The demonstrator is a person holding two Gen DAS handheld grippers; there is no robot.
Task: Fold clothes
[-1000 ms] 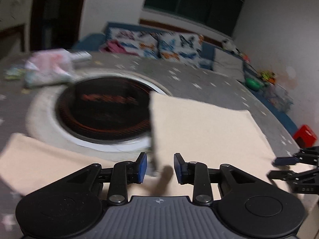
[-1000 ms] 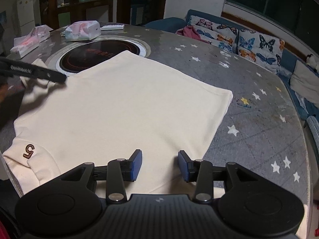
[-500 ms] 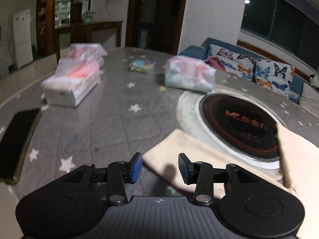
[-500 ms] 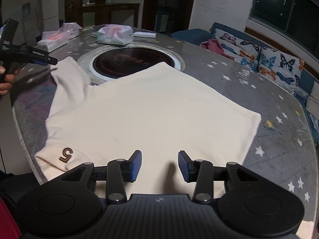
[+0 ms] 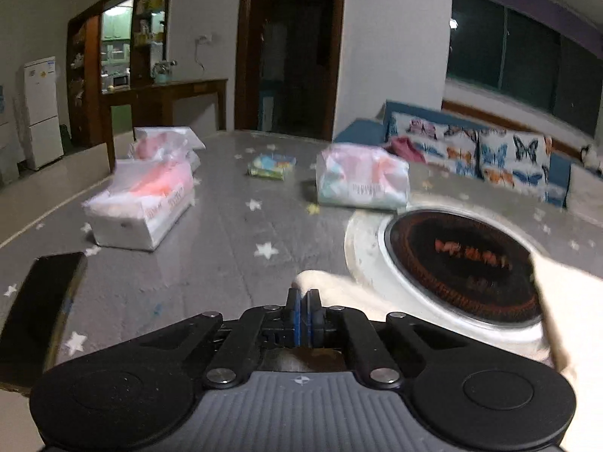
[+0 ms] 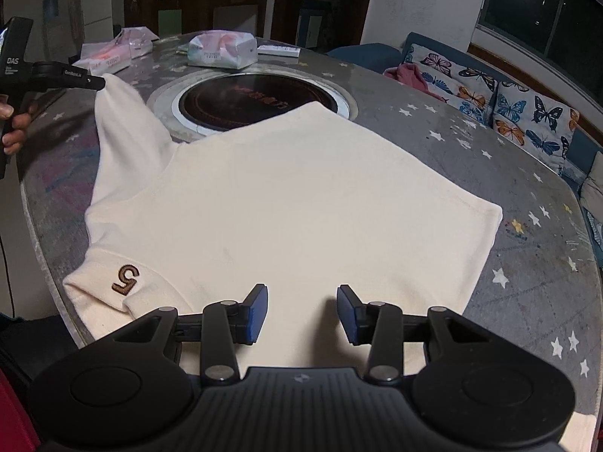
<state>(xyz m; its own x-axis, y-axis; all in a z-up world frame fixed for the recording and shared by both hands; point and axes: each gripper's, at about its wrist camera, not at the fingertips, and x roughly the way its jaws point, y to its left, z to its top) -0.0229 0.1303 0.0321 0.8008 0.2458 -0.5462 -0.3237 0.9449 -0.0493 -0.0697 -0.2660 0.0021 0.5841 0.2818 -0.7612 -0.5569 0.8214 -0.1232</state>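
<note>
A cream shirt (image 6: 301,196) lies flat on the round grey table (image 6: 527,263), with a brown "5" emblem (image 6: 126,278) on its near left sleeve. Its far sleeve (image 6: 128,120) stretches toward the upper left. My left gripper (image 6: 98,83) is shut on that sleeve's tip. In the left wrist view the left gripper (image 5: 303,301) has its blue pads pressed together and the cream sleeve (image 5: 339,293) runs off to the right. My right gripper (image 6: 303,312) hovers open over the shirt's near edge, with nothing pinched.
A round black cooktop (image 6: 256,101) is set into the table just beyond the shirt. Tissue packs (image 5: 143,207) (image 5: 361,180) and a dark phone (image 5: 37,309) lie on the table to the left. A person's hand (image 6: 15,128) holds the left gripper's handle. A sofa stands behind.
My left gripper swung left from the shirt's body to the sleeve end, then closed on it. The right gripper shifted only slightly and stayed open.
</note>
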